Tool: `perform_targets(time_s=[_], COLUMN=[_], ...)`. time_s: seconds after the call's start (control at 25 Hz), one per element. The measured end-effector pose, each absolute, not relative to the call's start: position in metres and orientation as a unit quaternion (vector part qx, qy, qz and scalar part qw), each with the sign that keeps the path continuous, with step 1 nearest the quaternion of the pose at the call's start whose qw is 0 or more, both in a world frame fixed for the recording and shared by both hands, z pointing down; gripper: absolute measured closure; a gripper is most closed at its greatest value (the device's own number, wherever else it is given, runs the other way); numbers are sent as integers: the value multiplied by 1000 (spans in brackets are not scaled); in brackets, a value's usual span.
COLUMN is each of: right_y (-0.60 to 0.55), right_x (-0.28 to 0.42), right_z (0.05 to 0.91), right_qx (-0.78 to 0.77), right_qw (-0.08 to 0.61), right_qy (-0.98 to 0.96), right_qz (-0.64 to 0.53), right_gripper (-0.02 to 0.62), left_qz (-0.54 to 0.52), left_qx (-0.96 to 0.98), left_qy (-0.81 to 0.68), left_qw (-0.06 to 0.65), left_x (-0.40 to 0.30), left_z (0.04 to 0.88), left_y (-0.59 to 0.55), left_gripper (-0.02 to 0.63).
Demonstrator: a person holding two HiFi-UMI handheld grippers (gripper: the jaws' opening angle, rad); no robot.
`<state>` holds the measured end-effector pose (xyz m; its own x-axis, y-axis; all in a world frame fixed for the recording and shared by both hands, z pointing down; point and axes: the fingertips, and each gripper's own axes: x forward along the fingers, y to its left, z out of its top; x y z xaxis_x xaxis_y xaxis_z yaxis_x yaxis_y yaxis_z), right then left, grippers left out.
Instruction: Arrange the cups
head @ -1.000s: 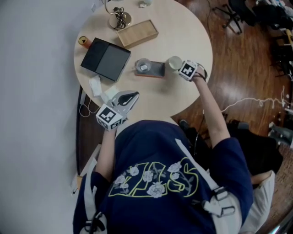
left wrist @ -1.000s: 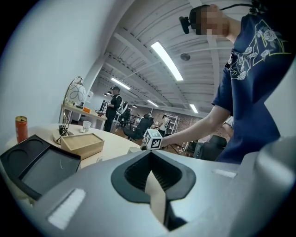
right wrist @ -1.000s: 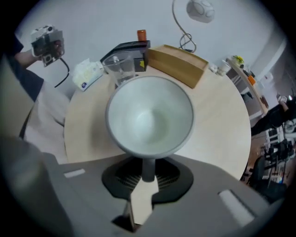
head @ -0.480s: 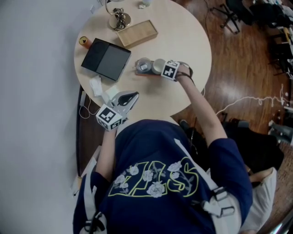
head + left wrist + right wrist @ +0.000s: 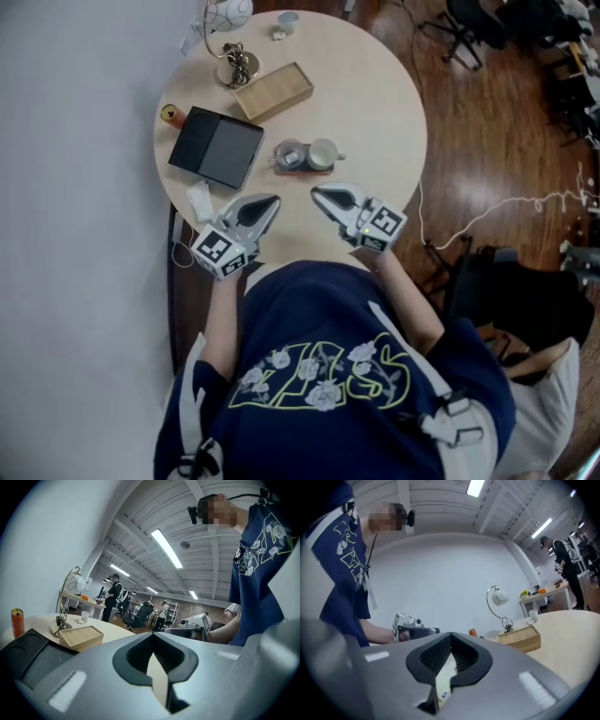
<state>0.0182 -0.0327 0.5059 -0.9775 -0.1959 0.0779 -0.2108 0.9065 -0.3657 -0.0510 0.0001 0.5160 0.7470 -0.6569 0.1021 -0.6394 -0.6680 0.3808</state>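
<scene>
Two cups now sit side by side on tray mid-table: glass cup, white cup. Right gripper has let go of white cup and pulled back to near edge, jaws clenched, empty. Left gripper clenched, empty. Arrangement looks done.

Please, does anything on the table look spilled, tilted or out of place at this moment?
Nothing stands out. The grey cup and the white cup stand upright, side by side on the small tray; no spill shows on the table. Only a small cup stands alone at the far edge, near the lamp.
</scene>
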Motion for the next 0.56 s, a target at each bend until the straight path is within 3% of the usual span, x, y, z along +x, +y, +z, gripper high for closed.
perform_targets(time_s=[0.56], right_y=[-29], right_x=[6], right_z=[494], right_qx=[74], right_qw=[34], right_qy=[-990], right_qz=[118], right_gripper=[594], left_qz=[-28], left_qx=[929], left_qy=[-329], left_qw=[165], left_x=[-47], left_z=[491], left_y=[-8], left_gripper=[603])
